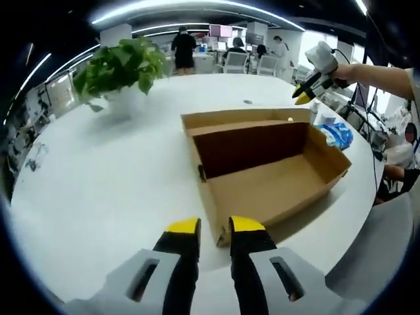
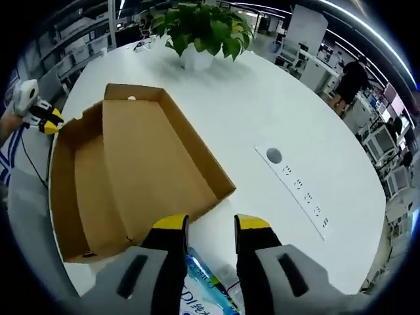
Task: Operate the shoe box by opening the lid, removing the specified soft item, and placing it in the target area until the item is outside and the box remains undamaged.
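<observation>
The brown cardboard shoe box lies open on the white table, its lid folded back and only bare cardboard showing inside. A blue-and-white soft packet rests on the table just outside the box's far end. My left gripper hovers at the box's near corner, open, with nothing between its jaws. My right gripper hangs in the air above the far end. In the right gripper view it stands open over the packet, beside the box. The left gripper shows at that view's left.
A potted green plant stands on the round white table, also visible as the plant in the right gripper view. A socket strip is set into the tabletop. People and office chairs are beyond the table.
</observation>
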Tool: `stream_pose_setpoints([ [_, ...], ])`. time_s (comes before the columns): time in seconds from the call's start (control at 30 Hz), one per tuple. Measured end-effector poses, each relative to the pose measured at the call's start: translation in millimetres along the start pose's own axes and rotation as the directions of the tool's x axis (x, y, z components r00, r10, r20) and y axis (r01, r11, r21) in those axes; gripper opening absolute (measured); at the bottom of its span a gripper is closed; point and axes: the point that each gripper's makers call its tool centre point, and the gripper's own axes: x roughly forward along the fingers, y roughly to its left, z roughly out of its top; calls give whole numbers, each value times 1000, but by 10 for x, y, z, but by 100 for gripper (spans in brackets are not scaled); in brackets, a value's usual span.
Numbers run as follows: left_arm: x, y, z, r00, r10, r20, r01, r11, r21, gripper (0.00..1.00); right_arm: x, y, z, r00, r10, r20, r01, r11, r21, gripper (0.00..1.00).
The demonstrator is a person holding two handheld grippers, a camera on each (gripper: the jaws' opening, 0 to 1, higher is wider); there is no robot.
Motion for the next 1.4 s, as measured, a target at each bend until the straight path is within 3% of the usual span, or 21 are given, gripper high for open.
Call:
stream_pose_setpoints([
  [0.47,114,-28,-40,1000,-18,-8,17,995,-97,4,374,-90,10,999,-20,-27,22,996,84,24],
  [0.77,129,-19,-62,1000,-24,-11,22,992,-126,4,570,-160,-26,997,-38,-69,50,981,189,22],
  [0.97,134,-23,-62,1000,-25,-15,23,993,-114,3,665,-188,-90,993,-43,-109,72,956,284,17],
  [1.1,138,-26,-60,999,-24,-21,22,995,-102,3,683,-135,-90,993,-23,-112,64,924,376,9],
  [1.2,135,-28,-61,1000,-25,-16,23,994,-109,3,673,-144,-113,991,-32,-126,77,926,370,8],
  [1.4,134,-33,-61,999,-28,-18,25,994,-110,3,617,-164,-119,992,-47,-116,93,897,432,6],
])
